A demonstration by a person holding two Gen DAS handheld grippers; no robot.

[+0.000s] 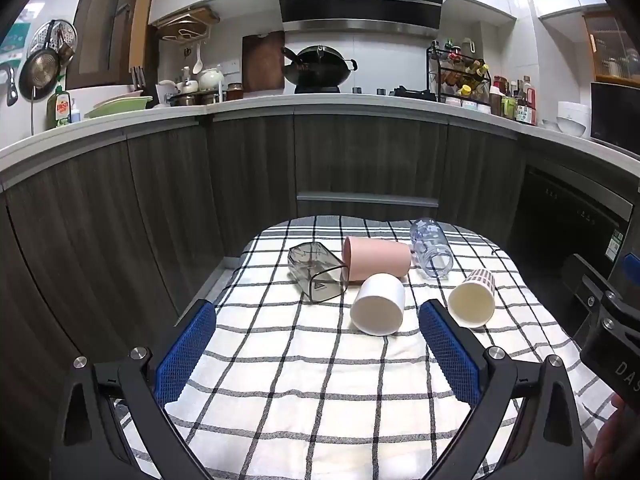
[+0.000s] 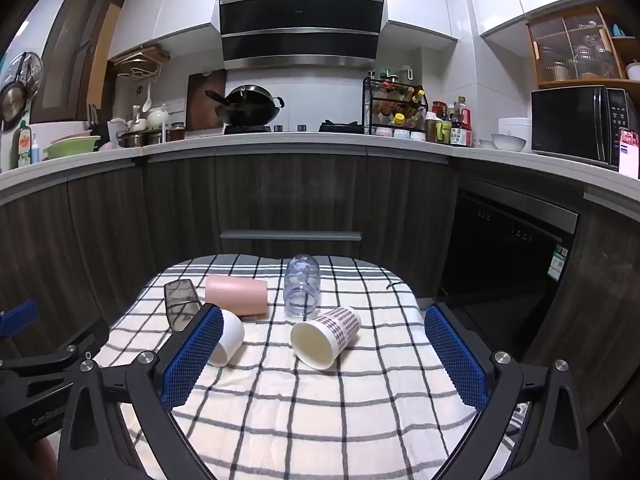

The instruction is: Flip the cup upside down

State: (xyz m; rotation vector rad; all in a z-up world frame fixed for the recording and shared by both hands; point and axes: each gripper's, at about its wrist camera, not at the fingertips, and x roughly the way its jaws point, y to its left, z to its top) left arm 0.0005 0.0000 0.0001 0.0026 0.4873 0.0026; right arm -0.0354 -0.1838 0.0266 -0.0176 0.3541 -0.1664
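Note:
Several cups lie on their sides on a checked cloth [image 1: 320, 380] over a small table. A white cup [image 1: 378, 306] lies in the middle, mouth toward me; it also shows in the right wrist view [image 2: 228, 338]. A patterned paper cup [image 1: 474, 298] [image 2: 326, 336] lies to its right. A pink cup [image 1: 376, 258] [image 2: 236, 294], a smoky grey square cup [image 1: 318, 272] [image 2: 182, 306] and a clear plastic cup [image 1: 430, 248] [image 2: 302, 290] lie behind. My left gripper [image 1: 316, 312] is open and empty, short of the white cup. My right gripper [image 2: 324, 318] is open and empty, short of the paper cup.
Dark kitchen cabinets [image 2: 288, 196] with a white counter stand beyond the table. A dishwasher front [image 2: 508, 256] is at the right. The right gripper's body [image 1: 612, 332] shows at the right edge of the left view; the left gripper's body [image 2: 40, 372] shows at the left of the right view.

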